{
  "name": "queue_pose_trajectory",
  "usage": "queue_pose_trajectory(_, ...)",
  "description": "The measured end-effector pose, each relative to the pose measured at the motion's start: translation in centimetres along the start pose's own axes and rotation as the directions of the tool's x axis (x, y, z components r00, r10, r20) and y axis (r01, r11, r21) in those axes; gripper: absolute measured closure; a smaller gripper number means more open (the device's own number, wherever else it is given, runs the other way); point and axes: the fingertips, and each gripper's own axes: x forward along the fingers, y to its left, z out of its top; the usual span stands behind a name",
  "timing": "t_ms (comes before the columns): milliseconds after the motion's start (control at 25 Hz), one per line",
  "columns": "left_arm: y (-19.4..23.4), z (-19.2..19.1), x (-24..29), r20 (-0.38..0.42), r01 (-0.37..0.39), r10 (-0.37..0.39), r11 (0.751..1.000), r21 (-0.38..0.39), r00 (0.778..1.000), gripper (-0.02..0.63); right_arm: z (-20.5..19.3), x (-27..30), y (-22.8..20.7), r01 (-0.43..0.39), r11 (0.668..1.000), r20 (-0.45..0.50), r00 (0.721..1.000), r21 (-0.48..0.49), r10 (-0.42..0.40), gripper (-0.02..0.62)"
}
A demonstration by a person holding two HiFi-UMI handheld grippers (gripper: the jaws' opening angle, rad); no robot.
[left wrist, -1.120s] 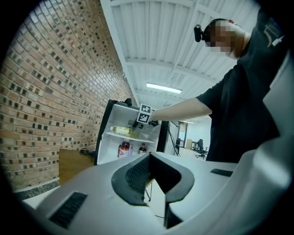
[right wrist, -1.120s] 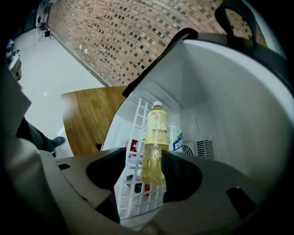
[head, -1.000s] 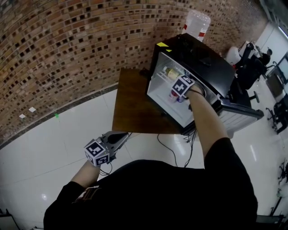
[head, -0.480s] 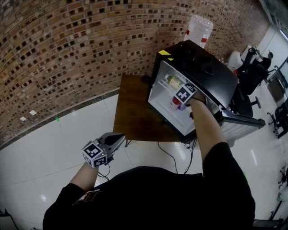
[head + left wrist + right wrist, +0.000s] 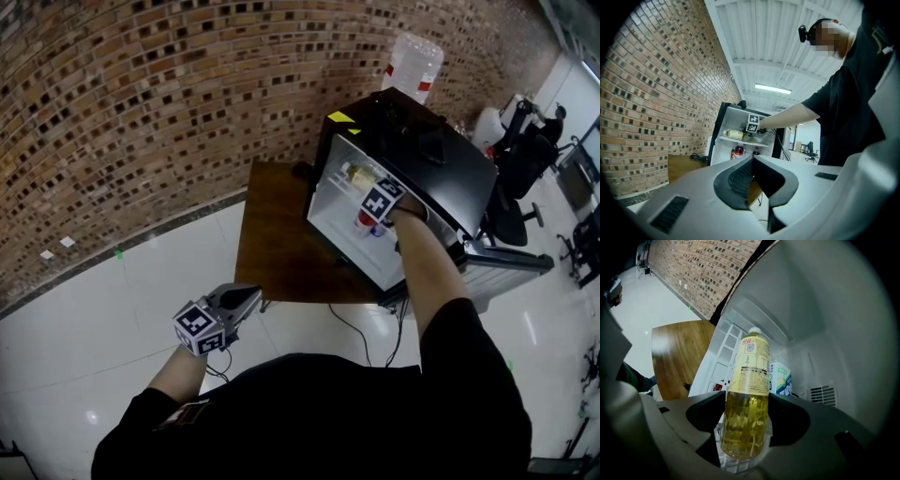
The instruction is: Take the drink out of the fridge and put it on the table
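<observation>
A bottle of yellow tea (image 5: 745, 399) lies on the wire top shelf of the small black fridge (image 5: 422, 150), whose door stands open. My right gripper (image 5: 746, 405) reaches into that shelf and straddles the bottle's lower half. Its jaws have just been opening, with the bottle between them and the pads close to its sides. The head view shows the right gripper (image 5: 367, 186) beside the tea bottle (image 5: 356, 174). My left gripper (image 5: 246, 298) hangs shut and holds nothing over the white floor, short of the wooden table (image 5: 277, 234). From the left gripper (image 5: 752, 161) view the bottle (image 5: 733, 134) shows far off.
A blue and white carton (image 5: 780, 380) stands behind the bottle. Red drink bottles (image 5: 364, 222) sit lower in the fridge. The fridge door (image 5: 506, 258) swings out to the right. A water jug (image 5: 412, 56) stands behind the fridge by the brick wall. Cables hang under the table.
My right gripper has sunk a little closer round the tea bottle on the top shelf. The left gripper has drifted slightly toward my body, still shut.
</observation>
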Motion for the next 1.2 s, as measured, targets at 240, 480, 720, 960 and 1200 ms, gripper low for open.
queue_pose_trajectory(240,-0.1,-0.3,0.4,-0.004,0.016,-0.016,1.0,0.0,1.0,0.604,0.2,-0.1,0.4,-0.006,0.999,-0.013,1.0,-0.05,0.005,0.29)
queue_pose_trajectory(480,0.2,-0.1,0.5,-0.002,0.01,-0.01,1.0,-0.012,1.0,0.604,0.7,-0.5,0.5,-0.009,0.999,0.026,1.0,-0.034,0.01,0.319)
queue_pose_trajectory(720,1.0,0.1,0.8,0.01,0.001,-0.001,1.0,-0.013,1.0,0.604,1.4,-1.8,2.0,-0.014,0.999,0.108,0.994,-0.052,0.02,0.324)
queue_pose_trajectory(960,3.1,1.0,2.1,0.066,-0.019,0.023,0.997,-0.073,0.998,0.604,1.9,-3.6,3.8,-0.016,0.999,0.214,0.977,-0.041,0.024,0.328)
queue_pose_trajectory(1200,5.8,1.8,5.1,0.114,-0.023,0.04,0.99,-0.14,0.993,0.604,2.0,-5.0,5.4,-0.027,0.999,0.293,0.956,-0.04,0.037,0.331)
